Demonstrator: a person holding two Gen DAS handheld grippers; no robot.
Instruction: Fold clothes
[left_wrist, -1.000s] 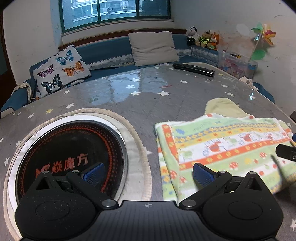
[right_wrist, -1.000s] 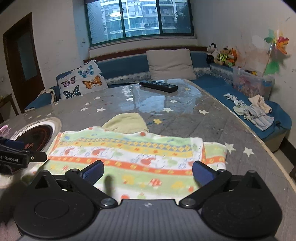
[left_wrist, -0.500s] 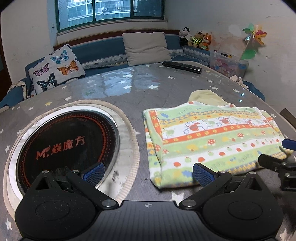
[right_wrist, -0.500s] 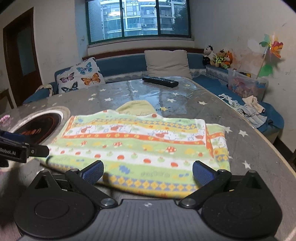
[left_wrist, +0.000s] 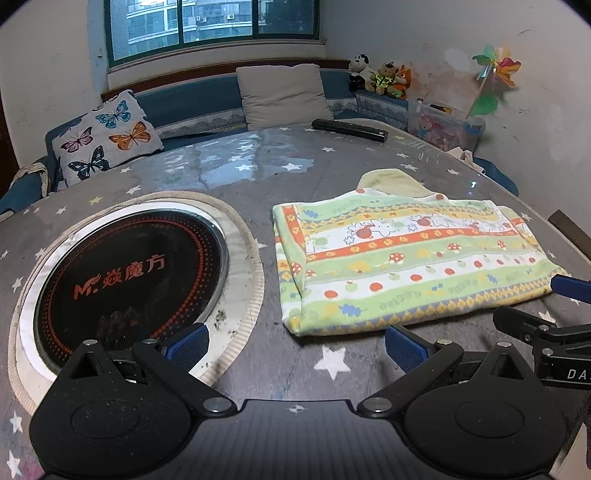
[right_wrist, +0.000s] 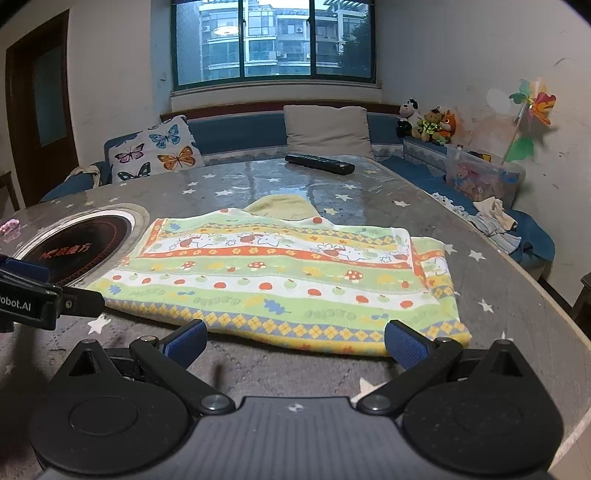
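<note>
Green-and-orange patterned folded garment (right_wrist: 288, 273) lies flat ahead of my right gripper (right_wrist: 295, 338), whose jaws stand wide apart. My left gripper (left_wrist: 295, 345), likewise spread and empty, hovers just short of its corner.

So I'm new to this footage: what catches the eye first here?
The bright patterned garment lies folded flat on the starry table, just past both open grippers, left and right. Beside it, set into the table, is a round black cooktop with red lettering.
</note>
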